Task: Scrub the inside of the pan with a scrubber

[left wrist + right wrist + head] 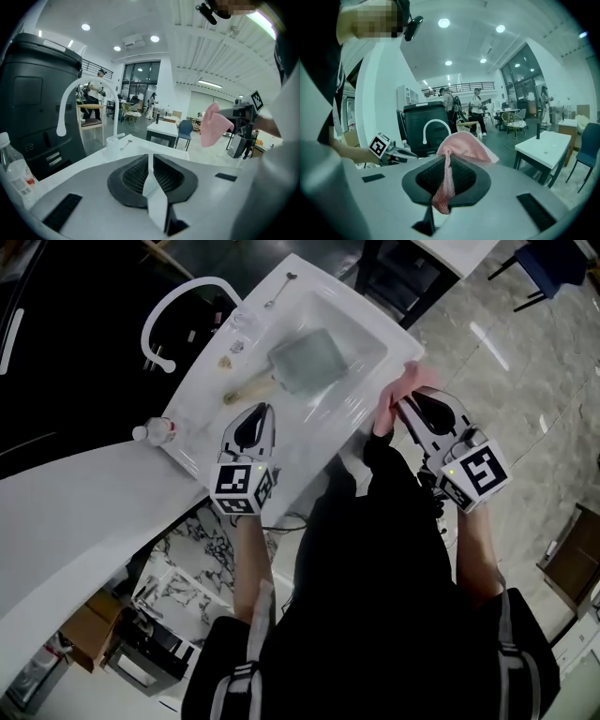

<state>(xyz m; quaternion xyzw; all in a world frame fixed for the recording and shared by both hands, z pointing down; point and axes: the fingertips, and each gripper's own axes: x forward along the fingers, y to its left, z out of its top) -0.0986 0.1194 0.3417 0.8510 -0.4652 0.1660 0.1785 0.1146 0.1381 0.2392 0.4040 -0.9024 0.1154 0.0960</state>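
Observation:
A square grey pan [307, 360] with a wooden handle [249, 388] lies in the white sink [394, 341]. My right gripper [405, 409] is at the sink's near right corner, above the rim. It is shut on a pink mesh scrubber [409, 382], which bulges out past the jaw tips [464, 143] and also shows in the left gripper view [213, 125]. My left gripper [259, 418] hovers over the sink's near left edge, short of the pan's handle. Its jaws are shut with nothing between them [151, 161]. The two grippers stand apart, with neither touching the pan.
A white arched faucet [178, 306] rises at the sink's left. A plastic bottle [155, 430] lies on the counter by the near left corner. A spoon [279, 289] and a small cup [246, 324] sit on the far ledge. A black bin [37, 93] stands behind.

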